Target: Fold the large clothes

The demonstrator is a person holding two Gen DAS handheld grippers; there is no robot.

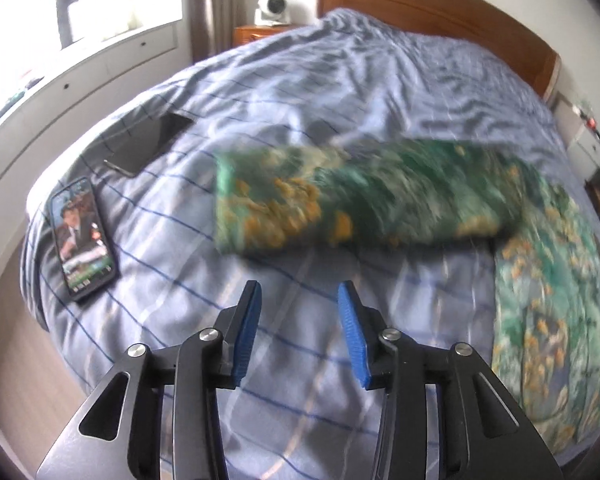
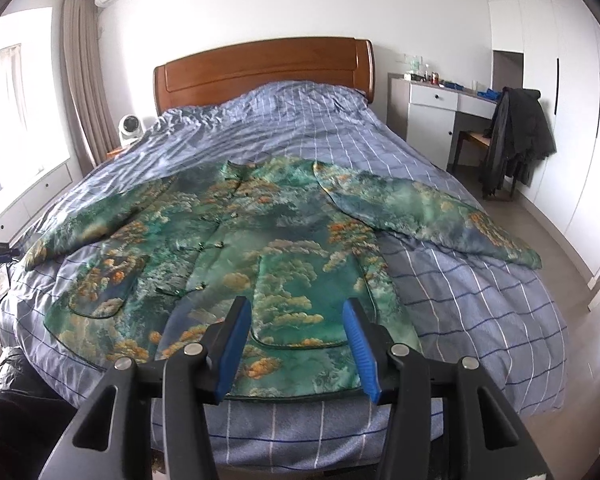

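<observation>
- Right wrist view puts the green silk-like jacket with orange-and-cream cloud print and knot buttons flat and face up across the lower middle of the frame, on the blue checked quilt of the bed. Its hem is at the bottom centre, one sleeve is spread to the right and the other reaches the left edge.
- The right gripper hovers over the hem at the bottom centre. Its blue fingers are partly apart with nothing between them, and they are not pressing on the cloth.
- Left wrist view shows the left gripper at the bottom centre over bare quilt. Its fingers are partly apart and empty, just short of the blurred sleeve that crosses the middle of the frame.
- Risk: the cloth looks slick. A shallow pinch at the hem or cuff could slip out in mid-fold and leave the fold crooked.
- Risk: fingers that dig too deep could catch the quilt together with the jacket and drag wrinkles under it.
- Risk: the lit black phone at the left edge of the left wrist view and the dark tablet above it lie near that sleeve. A wide swing of sleeve or gripper could knock them off the bed.
- Risk: uneven pulls by the two hands could skew the front panels and strain the knot buttons.
</observation>
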